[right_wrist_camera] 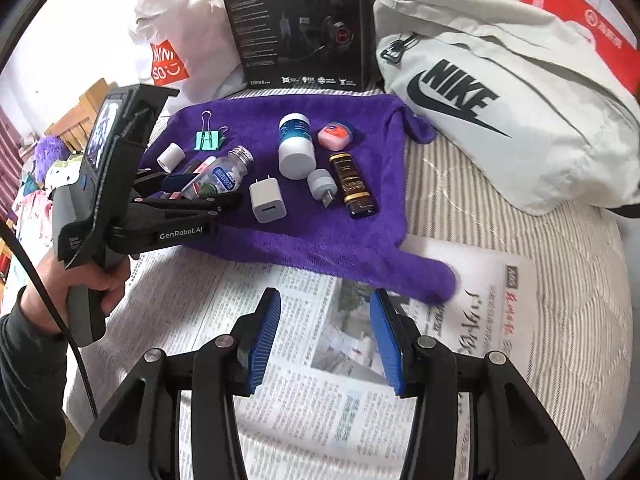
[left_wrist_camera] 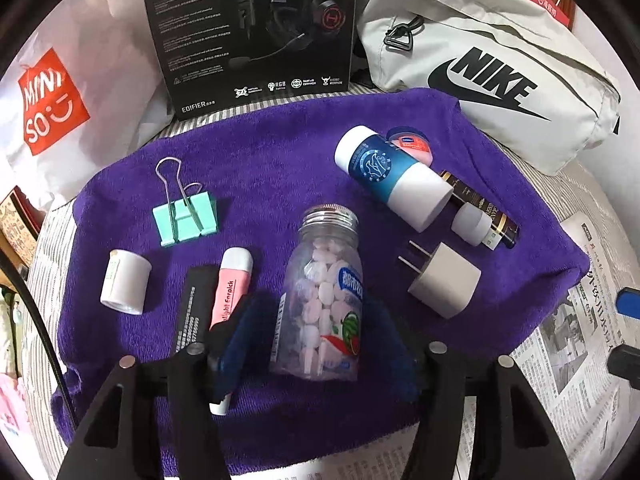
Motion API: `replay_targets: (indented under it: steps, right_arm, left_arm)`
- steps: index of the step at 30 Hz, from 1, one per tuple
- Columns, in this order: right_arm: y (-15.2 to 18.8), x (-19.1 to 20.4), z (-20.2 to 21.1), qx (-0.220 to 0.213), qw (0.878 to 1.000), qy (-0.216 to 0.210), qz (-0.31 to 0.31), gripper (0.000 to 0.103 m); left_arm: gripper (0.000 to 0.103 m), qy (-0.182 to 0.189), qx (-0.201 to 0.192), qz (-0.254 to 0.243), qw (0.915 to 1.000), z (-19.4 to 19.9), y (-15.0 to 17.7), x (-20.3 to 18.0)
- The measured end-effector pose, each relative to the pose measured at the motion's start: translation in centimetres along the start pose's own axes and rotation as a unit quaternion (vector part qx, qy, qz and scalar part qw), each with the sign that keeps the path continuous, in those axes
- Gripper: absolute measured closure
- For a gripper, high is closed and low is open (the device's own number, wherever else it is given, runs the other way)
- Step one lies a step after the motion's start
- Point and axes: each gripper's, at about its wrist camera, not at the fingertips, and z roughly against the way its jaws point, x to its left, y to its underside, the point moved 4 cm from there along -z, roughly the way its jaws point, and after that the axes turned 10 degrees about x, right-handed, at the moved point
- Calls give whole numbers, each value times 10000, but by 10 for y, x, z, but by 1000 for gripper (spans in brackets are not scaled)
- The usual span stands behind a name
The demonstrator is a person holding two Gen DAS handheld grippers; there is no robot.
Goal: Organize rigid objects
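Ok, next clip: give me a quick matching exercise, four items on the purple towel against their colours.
Things:
1. binder clip
2. wall charger plug
3. candy bottle
4. small round tin

Colours:
a. pink
b. mint green
c. clear, with pale tablets inside
d. white

Pairs: 1-b, 2-d, 3-c, 4-a
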Motion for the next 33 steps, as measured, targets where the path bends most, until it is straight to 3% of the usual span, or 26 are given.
replay_targets:
  steps: [7, 11, 15, 17, 22, 24, 30, 33]
  right_arm:
    - [21, -2, 24, -153, 9997, 80, -165, 49]
    - [30, -2, 36, -248, 9993, 143, -258, 40]
    - [38, 1, 46, -355, 9985, 253, -333, 31]
    - [41, 4, 50, -401, 9981, 270, -369, 28]
    - [45, 13, 62, -553, 9971, 337, -402, 12]
    - [47, 16, 66, -595, 9967, 385, -403, 10]
    - [54, 24, 72, -526, 9955, 688, -392, 0]
    - [60, 25, 74, -448, 9953, 720, -478, 0]
  left_arm:
    - [37, 202, 37, 54, 9998, 15, 5, -1]
    - [19, -27, -255, -94, 9996, 44, 11, -9]
    - [11, -203, -481, -182, 9985, 76, 24, -14]
    - [1, -215, -609, -111, 9979, 94, 34, -14]
    - [0, 45, -657, 230, 9976, 123, 57, -6]
    - [0, 135, -610, 403, 9972, 133, 69, -3]
    - [0, -354, -730, 724, 9941, 164, 100, 4]
    - [0, -274, -764, 930, 9924, 174, 113, 9]
